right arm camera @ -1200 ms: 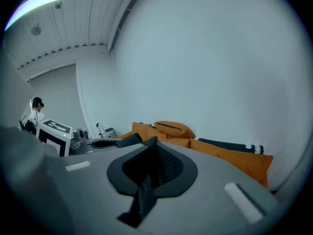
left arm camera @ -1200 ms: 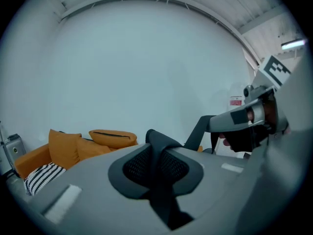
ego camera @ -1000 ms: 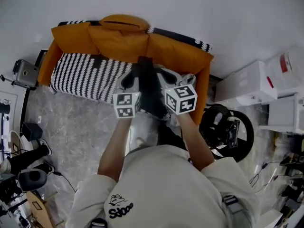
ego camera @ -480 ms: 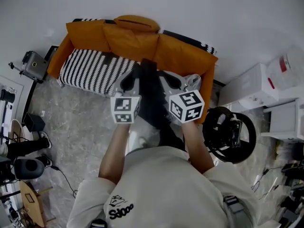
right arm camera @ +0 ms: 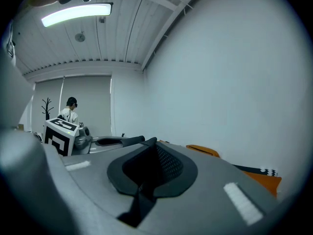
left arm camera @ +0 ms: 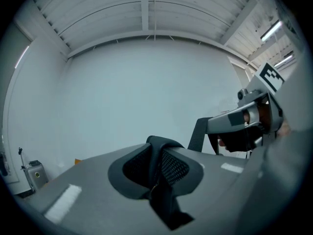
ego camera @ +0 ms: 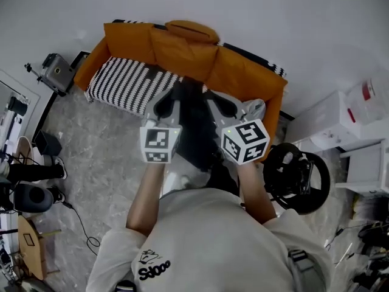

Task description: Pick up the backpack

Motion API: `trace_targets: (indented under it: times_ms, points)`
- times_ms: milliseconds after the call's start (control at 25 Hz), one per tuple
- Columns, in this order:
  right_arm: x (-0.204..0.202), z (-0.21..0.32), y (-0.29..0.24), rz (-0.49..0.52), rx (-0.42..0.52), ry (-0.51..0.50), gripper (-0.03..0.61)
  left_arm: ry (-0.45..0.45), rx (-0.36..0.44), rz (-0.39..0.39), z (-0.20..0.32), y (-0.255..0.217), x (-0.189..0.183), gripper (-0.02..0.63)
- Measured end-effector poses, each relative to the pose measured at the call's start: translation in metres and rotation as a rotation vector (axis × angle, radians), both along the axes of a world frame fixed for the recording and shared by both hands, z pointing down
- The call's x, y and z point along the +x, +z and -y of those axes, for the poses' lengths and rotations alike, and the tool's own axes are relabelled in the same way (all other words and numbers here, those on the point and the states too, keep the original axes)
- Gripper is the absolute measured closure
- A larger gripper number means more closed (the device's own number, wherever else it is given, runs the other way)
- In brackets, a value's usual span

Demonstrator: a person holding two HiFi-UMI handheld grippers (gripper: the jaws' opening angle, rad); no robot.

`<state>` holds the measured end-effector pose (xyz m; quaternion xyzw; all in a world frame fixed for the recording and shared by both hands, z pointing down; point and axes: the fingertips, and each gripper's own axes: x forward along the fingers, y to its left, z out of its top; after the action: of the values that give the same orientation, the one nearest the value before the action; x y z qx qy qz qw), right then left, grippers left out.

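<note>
Starting closest in, two bare forearms reach out from a pale sweatshirt (ego camera: 206,242), a gripper in each hand, marker cubes facing up. The left gripper (left arm camera: 157,166) has its jaws pressed together on a black padded strap (left arm camera: 164,155), the mesh pinched tight between the pads and a tail of webbing dropping out below. Same story on the right gripper (right arm camera: 150,166): jaws closed on a black mesh strap (right arm camera: 164,163), nothing else between them. In the head view the two grippers sit side by side, just apart, and the black backpack (ego camera: 193,129) hangs down between them, in front of the orange sofa (ego camera: 182,50), toward the sofa's end nearest the white boxes (ego camera: 331,117). Whether the bag's bottom touches the sofa or the floor can't be told from above. A black-and-white striped cushion (ego camera: 124,84) covers the sofa's seat on the other half, away from the bag. Off the sofa's boxes-side end, a black ring-shaped device (ego camera: 298,178) lies on the grey marbled floor (ego camera: 97,157). At the sofa's opposite end stands a small grey case (ego camera: 59,72). Behind the sofa rises a plain white wall (ego camera: 243,8).
</note>
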<state>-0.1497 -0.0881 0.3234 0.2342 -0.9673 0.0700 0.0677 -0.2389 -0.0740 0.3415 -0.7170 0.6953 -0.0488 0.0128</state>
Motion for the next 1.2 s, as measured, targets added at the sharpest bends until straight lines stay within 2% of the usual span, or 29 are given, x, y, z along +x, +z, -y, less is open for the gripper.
trace_targets:
  times_ms: [280,640,1200]
  points:
    - [-0.016,-0.034,-0.019,0.026,0.038,-0.062,0.574,-0.046,0.017,0.034,-0.037,-0.02,-0.012,0.565]
    - [-0.034,-0.071,-0.039,0.029,0.138,-0.14,0.574,-0.104,0.039,0.068,-0.074,-0.043,-0.029,0.565]
    - [-0.033,-0.088,-0.046,0.001,0.175,-0.144,0.574,-0.108,0.032,0.086,-0.091,-0.051,-0.026,0.565]
